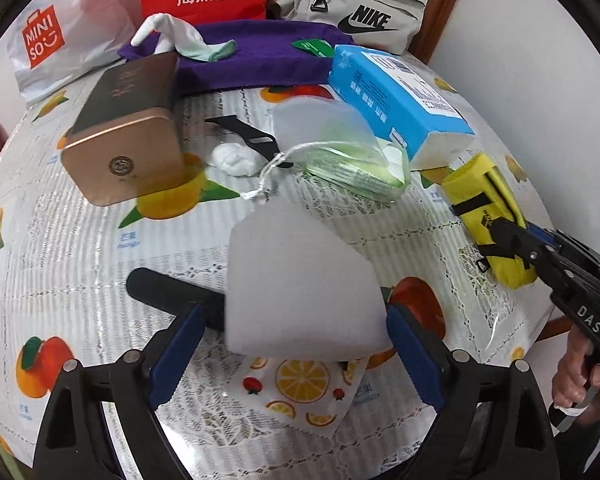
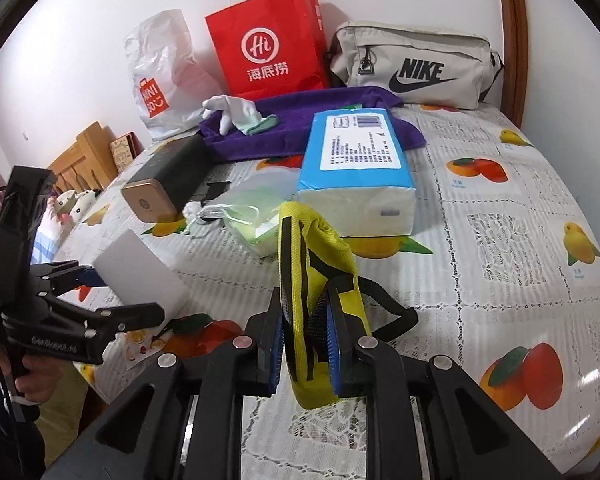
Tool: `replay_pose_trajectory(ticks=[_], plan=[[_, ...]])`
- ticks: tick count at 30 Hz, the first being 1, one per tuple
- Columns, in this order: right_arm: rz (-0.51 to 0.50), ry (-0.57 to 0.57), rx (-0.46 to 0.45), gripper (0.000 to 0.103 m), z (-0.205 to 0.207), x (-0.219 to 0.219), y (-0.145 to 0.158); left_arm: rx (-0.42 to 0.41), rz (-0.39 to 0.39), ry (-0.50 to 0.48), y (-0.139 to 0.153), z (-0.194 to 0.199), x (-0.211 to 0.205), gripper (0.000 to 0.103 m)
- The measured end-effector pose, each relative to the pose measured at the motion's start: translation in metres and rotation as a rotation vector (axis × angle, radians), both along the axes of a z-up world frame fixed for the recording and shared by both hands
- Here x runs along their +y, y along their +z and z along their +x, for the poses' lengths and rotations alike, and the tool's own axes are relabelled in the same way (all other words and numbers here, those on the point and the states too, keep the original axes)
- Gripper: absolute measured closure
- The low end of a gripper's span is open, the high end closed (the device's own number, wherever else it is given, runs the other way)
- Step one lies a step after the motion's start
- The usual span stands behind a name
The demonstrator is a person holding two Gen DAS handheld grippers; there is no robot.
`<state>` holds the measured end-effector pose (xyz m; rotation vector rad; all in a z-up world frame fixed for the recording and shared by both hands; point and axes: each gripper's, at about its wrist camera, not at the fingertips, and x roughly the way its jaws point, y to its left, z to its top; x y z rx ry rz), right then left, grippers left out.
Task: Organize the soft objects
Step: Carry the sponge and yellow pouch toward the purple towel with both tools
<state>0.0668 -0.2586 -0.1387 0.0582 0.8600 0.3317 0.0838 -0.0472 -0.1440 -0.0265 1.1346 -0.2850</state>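
Fruit-print tablecloth (image 2: 500, 208), white wall (image 2: 80, 20)

We see a white lace tablecloth (image 2: 500, 216) printed with orange and yellow mangoes, a purple towel (image 2: 300, 120), a red paper bag (image 2: 268, 48) with white lettering, a blue-and-white tissue pack (image 2: 356, 160), and a yellow pouch (image 2: 324, 264) with black straps.

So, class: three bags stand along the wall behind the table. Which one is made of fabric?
The beige zipped Nike fabric bag; the red bag is paper, the white Miniso bag plastic.
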Motion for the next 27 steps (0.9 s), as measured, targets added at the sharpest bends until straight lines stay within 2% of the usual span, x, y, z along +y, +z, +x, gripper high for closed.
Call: replay_pose_trajectory(ticks=[5, 9, 12, 14, 18, 27], plan=[[0.009, -0.003, 0.013, 0.082, 0.006, 0.000, -0.006, -0.006, -0.020, 0.000, -0.002, 0.001, -0.001, 0.012], [0.008, -0.003, 0.012, 0.082, 0.008, 0.001, -0.007, -0.026, -0.046, -0.003, 0.002, 0.001, 0.002, 0.027], [0.008, -0.008, 0.010, 0.083, 0.007, 0.001, -0.006, -0.036, -0.074, -0.005, 0.004, 0.002, 0.004, 0.044], [0.002, -0.005, 0.008, 0.083, 0.007, 0.001, -0.006, -0.046, -0.093, 0.001, 0.006, 0.001, 0.006, 0.048], [0.000, -0.006, 0.007, 0.084, 0.006, 0.001, -0.004, -0.086, -0.057, 0.021, 0.013, -0.002, 0.012, 0.051], [0.003, -0.016, 0.005, 0.087, 0.007, -0.001, 0.006, -0.102, -0.094, 0.126, 0.024, -0.002, 0.051, 0.051]])
